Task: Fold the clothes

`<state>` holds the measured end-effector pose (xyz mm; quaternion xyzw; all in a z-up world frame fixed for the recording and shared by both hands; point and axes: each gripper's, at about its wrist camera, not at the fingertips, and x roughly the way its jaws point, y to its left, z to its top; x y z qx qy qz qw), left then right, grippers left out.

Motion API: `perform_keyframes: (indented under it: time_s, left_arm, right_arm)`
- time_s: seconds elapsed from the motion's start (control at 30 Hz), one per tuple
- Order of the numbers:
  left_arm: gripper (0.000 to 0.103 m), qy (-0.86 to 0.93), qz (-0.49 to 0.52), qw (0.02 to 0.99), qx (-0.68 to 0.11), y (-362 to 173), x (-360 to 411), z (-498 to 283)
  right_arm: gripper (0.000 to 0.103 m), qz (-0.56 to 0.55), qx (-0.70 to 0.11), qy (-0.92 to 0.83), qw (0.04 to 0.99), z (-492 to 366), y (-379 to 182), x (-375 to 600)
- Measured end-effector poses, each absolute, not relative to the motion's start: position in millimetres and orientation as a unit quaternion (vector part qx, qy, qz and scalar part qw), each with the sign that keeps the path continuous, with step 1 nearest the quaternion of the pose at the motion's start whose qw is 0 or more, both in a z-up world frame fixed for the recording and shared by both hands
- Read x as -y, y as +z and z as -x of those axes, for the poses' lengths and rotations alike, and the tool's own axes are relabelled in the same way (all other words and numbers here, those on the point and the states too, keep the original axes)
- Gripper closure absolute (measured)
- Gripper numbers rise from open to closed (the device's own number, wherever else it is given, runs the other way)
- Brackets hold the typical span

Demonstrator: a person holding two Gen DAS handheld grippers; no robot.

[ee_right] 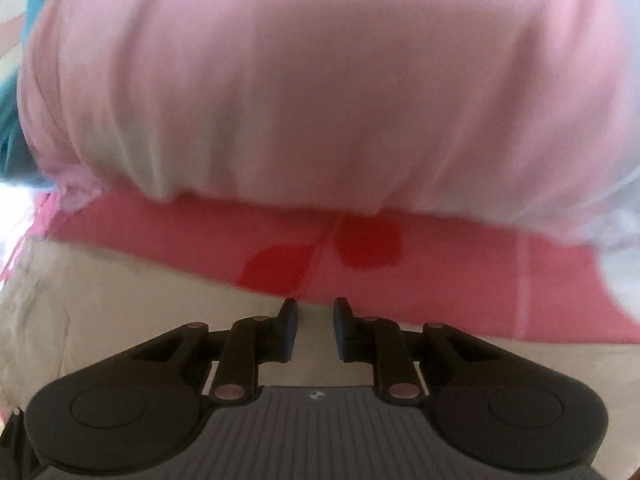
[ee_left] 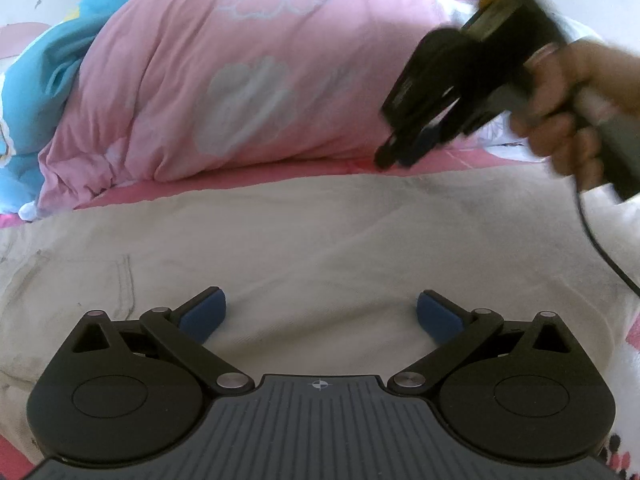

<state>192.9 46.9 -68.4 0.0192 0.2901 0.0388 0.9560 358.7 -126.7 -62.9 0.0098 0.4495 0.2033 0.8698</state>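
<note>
A cream garment (ee_left: pixel 320 232) lies spread flat on the bed, with a stitched pocket (ee_left: pixel 120 284) at the left. My left gripper (ee_left: pixel 320 300) hovers low over its near part, jaws wide apart and nothing between them. A person's hand (ee_left: pixel 568 112) holds my right gripper (ee_left: pixel 400 152) at the upper right, over the garment's far edge. In the right wrist view the right gripper (ee_right: pixel 316 308) shows a narrow gap between its blue pads, with no cloth in it, above the far edge of the cream garment (ee_right: pixel 120 312).
A bulky pink duvet (ee_left: pixel 260 80) rises just behind the garment, with blue bedding (ee_left: pixel 40 80) to its left. A strip of pink sheet (ee_right: pixel 440 272) with red spots (ee_right: pixel 368 244) lies between duvet and garment. A black cable (ee_left: pixel 600 248) trails from the right gripper.
</note>
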Motion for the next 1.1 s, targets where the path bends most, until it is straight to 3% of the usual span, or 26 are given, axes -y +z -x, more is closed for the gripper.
perform_keyframes:
  time_s: [0.1, 0.23, 0.47, 0.7, 0.73, 0.8, 0.9, 1.03, 1.1]
  left_arm:
    - [0.0, 0.039, -0.019, 0.957, -0.286, -71.0, -47.6, -191.9]
    - [0.0, 0.042, -0.022, 0.957, -0.287, -72.2, -46.7, -191.6]
    - [0.001, 0.035, -0.012, 0.96, -0.276, -67.2, -52.1, -185.3]
    - [0.001, 0.015, 0.002, 0.98, -0.201, -18.5, -73.4, -152.9]
    - [0.002, 0.018, 0.004, 0.978, -0.206, -14.9, -76.4, -157.7]
    - [0.024, 0.028, 0.007, 0.974, -0.223, -10.7, -83.4, -173.3]
    - [0.037, 0.025, 0.03, 0.954, -0.296, -19.1, -102.9, -210.8]
    - [0.048, 0.047, 0.092, 0.921, -0.376, -43.6, -144.8, -255.9]
    - [0.049, 0.063, 0.107, 0.916, -0.381, -48.2, -163.0, -270.0]
  right_arm:
    - [0.082, 0.009, -0.442, 0.253, 0.86, -328.3, -47.4, 126.9]
    - [0.081, 0.014, -0.49, 0.314, 0.813, -327.0, -79.4, 90.7]
    - [0.081, -0.021, -0.416, 0.273, 0.867, -360.8, -67.3, 79.9]
    - [0.075, -0.035, -0.367, 0.3, 0.88, -261.4, -20.0, 164.9]
    - [0.075, -0.037, -0.371, 0.293, 0.88, -252.1, -20.5, 169.9]
    - [0.074, -0.044, -0.381, 0.279, 0.881, -232.6, -22.6, 181.4]
    - [0.078, -0.075, -0.383, 0.263, 0.882, -203.5, -32.8, 196.9]
    - [0.078, -0.12, -0.379, 0.223, 0.89, -170.7, -52.3, 238.7]
    - [0.078, -0.143, -0.379, 0.199, 0.892, -161.1, -62.8, 257.8]
